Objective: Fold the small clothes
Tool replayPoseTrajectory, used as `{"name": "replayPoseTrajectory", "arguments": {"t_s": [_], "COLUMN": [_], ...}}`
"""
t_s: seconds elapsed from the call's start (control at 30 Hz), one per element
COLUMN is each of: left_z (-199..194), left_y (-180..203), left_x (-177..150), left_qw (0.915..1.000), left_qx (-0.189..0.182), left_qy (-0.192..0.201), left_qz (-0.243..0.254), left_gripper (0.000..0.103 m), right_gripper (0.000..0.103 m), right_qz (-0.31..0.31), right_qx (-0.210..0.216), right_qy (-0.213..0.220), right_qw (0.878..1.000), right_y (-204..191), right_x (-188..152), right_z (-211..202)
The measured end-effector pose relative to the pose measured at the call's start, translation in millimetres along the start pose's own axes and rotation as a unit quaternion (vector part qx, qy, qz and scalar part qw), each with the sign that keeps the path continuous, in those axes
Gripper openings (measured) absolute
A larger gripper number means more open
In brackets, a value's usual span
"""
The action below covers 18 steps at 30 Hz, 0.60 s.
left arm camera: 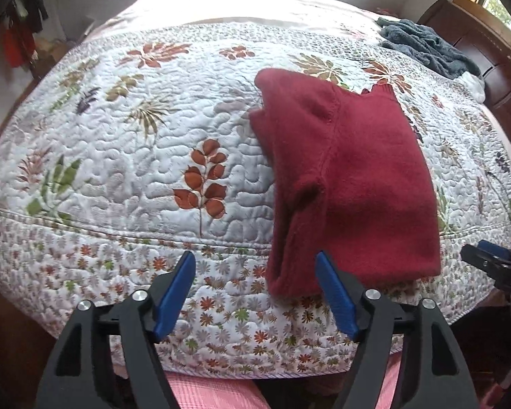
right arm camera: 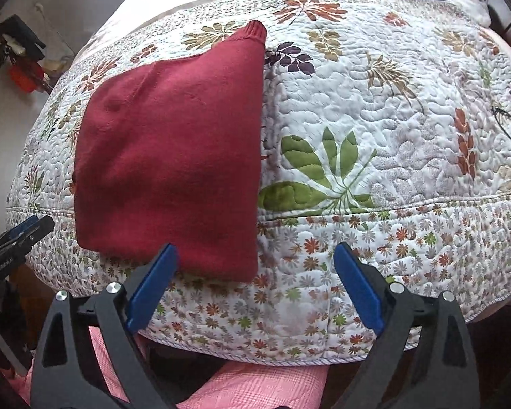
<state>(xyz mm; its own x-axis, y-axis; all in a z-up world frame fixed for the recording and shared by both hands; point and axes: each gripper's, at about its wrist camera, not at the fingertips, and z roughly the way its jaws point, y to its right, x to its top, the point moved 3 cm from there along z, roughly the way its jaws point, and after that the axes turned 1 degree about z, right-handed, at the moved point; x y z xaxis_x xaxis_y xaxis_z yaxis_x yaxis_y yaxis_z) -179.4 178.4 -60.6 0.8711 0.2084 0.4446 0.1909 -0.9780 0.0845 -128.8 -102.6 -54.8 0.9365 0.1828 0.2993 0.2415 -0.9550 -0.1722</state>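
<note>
Left claw point(left arm camera: 255, 293), right claw point(right arm camera: 255, 286) both spread apart, empty; dark-red knit sweater point(left arm camera: 351, 184) folded flat on floral quilt point(left arm camera: 119, 156).

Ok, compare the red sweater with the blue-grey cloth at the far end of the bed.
The red sweater lies folded flat with straight edges near the front edge of the bed; the blue-grey cloth is a crumpled, unfolded heap at the far end. The sweater looks smooth-knit, the cloth fluffy. Both rest on the floral quilt, and neither gripper holds them.

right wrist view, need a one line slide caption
Open right gripper hovers over a folded red sweater on a floral quilt.
</note>
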Motion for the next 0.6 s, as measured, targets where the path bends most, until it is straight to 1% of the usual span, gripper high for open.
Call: {"name": "replayPoseTrajectory", "arguments": {"t_s": [0.1,0.2,0.33,0.43,0.53,0.6], "left_z": [-6,-8,-15,-19,-24,-27], "left_y": [4,6,8,11,11,11], "left_x": [-1,-1,-1,-1,-2,-2], "left_qw": [0.9999,0.9999,0.9996,0.9994,0.999,0.9988], "left_qx": [0.009,0.014,0.026,0.03,0.039,0.044], "left_qy": [0.004,0.003,0.011,0.016,0.02,0.023], "left_qz": [0.004,0.001,0.002,0.002,0.003,0.004], "left_gripper": [0.078,0.079,0.081,0.082,0.083,0.083], "right_gripper": [0.094,0.095,0.096,0.096,0.096,0.096], "right_qz": [-0.005,-0.007,-0.016,-0.023,-0.027,-0.027], "right_qx": [-0.006,-0.022,-0.036,-0.057,-0.093,-0.101], "right_qy": [0.007,0.01,0.022,0.022,0.017,0.017], "right_qw": [1.0,1.0,0.999,0.998,0.995,0.994], "right_y": [-7,-11,-16,-20,-23,-26], "right_x": [1,1,1,0,-1,-2], "right_z": [-6,-13,-21,-25,-29,-31]}}
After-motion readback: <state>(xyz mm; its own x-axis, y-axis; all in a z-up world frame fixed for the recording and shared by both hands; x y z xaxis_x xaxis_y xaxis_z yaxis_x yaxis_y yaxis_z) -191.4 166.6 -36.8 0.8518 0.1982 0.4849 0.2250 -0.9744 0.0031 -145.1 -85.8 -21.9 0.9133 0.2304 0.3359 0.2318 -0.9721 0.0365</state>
